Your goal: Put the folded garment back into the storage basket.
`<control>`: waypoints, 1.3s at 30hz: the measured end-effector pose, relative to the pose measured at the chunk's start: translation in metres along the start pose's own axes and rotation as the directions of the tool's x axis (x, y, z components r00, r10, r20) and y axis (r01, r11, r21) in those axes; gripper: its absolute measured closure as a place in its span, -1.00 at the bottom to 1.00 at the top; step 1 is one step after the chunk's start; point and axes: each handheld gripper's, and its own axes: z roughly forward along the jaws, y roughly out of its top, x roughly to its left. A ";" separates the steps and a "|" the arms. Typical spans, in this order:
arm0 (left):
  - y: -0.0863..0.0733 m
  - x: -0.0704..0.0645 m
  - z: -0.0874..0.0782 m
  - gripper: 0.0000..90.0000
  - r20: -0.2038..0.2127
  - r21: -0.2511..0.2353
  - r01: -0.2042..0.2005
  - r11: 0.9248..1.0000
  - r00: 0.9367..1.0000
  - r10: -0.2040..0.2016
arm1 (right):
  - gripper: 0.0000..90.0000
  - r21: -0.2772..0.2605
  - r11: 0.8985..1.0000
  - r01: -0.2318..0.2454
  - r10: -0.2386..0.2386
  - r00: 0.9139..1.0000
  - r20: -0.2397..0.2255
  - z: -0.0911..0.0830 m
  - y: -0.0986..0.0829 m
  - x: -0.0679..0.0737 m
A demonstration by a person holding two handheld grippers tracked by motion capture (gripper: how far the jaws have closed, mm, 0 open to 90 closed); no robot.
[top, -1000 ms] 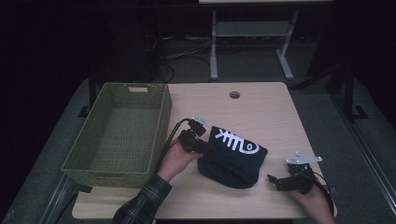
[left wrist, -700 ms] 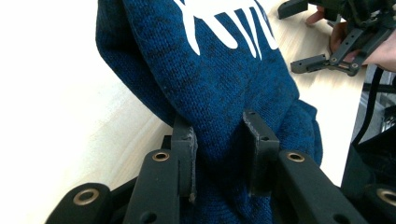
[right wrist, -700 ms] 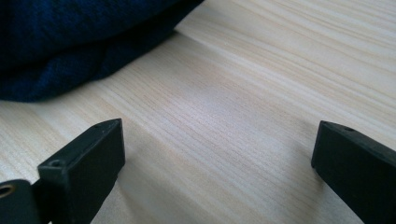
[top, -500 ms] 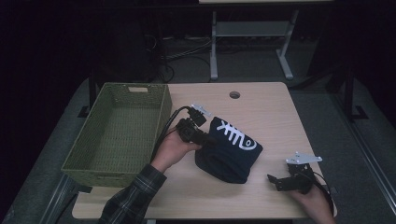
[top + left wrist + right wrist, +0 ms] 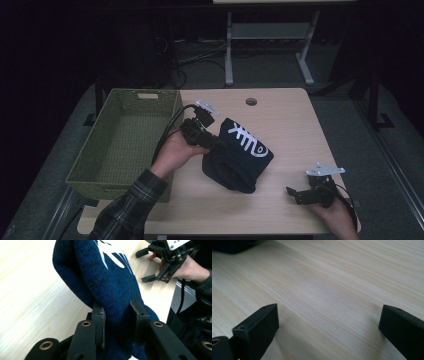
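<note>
So nearest the camera, the right claw [image 5: 300,194] sits low at the front right corner of the pale wood-grain worktop [image 5: 290,125], jaws spread wide with nothing between them. In the right gripper view you just get bare wood between the two black jaws, so that hand looks parked for now.

A bit further in, the dark navy knitted garment with the white fishbone print [image 5: 239,155] is the thing being worked. It's bunched up roughly mid-worktop. The left claw [image 5: 220,146] is pinching it at its left edge; in the left gripper view the jaws are clamped on a thick fold of the knit [image 5: 117,290], and the fabric rises away from the jaws, so I'd say that end is lifted while the rest, as far as I can tell, drags on the wood.

Just beyond and to the left is the olive-green woven rectangular basket [image 5: 85,167], sitting beside the worktop's left edge, with nothing in it that I can see.

My read: this is the carry step, garment gripped and headed for the basket. Next move probably needs a higher lift so the hanging bulk clears the basket's near rim, then a swing left and a release over the middle. With a one-sided pinch on floppy knit, it could snag on the rim.
</note>
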 end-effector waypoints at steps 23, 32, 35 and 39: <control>-0.007 0.008 -0.085 0.56 -0.050 -0.048 0.043 0.998 0.998 -0.045 | -0.94 -0.001 1.000 -0.001 0.001 1.000 0.001 0.000 0.000 0.000; -0.014 0.014 -0.114 0.56 -0.068 -0.068 0.073 0.995 0.995 -0.077 | -0.94 0.002 1.000 -0.005 0.005 1.000 0.001 0.000 0.000 0.000; -0.016 0.016 -0.124 0.56 -0.076 -0.070 0.083 0.994 0.993 -0.088 | -0.94 0.000 1.000 -0.002 0.002 1.000 0.002 0.000 0.000 0.000; -0.020 0.019 -0.138 0.56 -0.088 -0.078 0.097 0.992 0.991 -0.104 | -0.94 0.001 1.000 -0.003 0.003 1.000 0.003 0.000 0.000 0.000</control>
